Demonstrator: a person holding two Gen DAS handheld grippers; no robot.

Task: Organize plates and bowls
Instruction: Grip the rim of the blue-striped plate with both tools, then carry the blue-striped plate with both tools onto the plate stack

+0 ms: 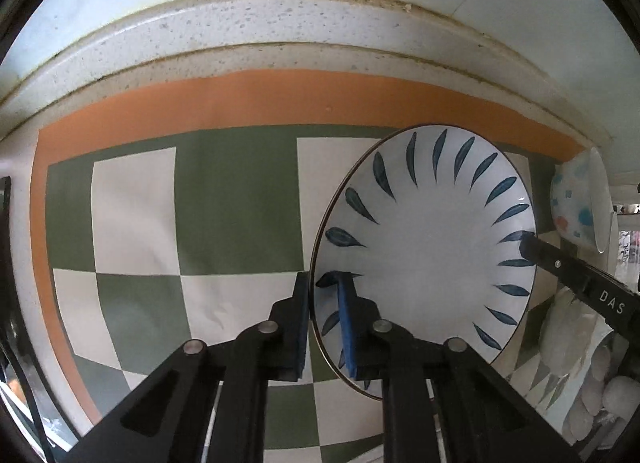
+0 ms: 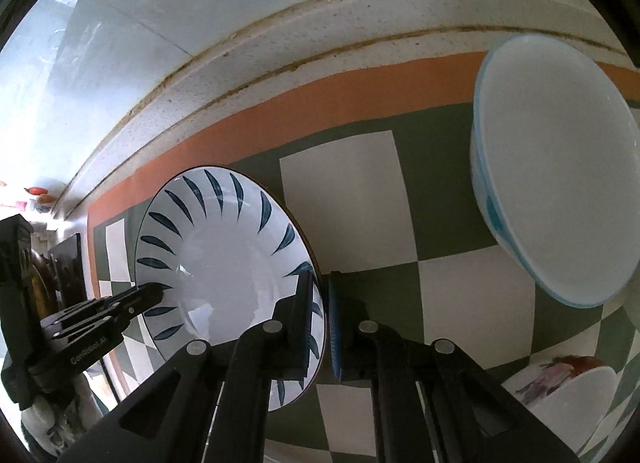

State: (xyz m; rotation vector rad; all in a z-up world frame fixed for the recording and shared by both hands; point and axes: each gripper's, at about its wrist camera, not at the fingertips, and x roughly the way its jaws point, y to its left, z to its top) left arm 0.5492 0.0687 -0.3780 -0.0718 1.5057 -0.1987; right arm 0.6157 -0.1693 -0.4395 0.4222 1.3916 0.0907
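Above checkered mat (image 1: 236, 199): plate (image 1: 424, 247) gripped at opposite rims by left gripper (image 1: 324, 319) and right gripper (image 2: 320, 327) (mid-carry), next needing level placement.

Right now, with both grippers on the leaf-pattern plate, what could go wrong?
1. The left gripper and right gripper each pinch only the thin rim of the plate, on opposite sides; if one pulls or lets go unevenly, the plate could twist and slip out.
2. The pale blue bowl sits close on the right side of the checkered mat; swinging the plate that way could knock it.
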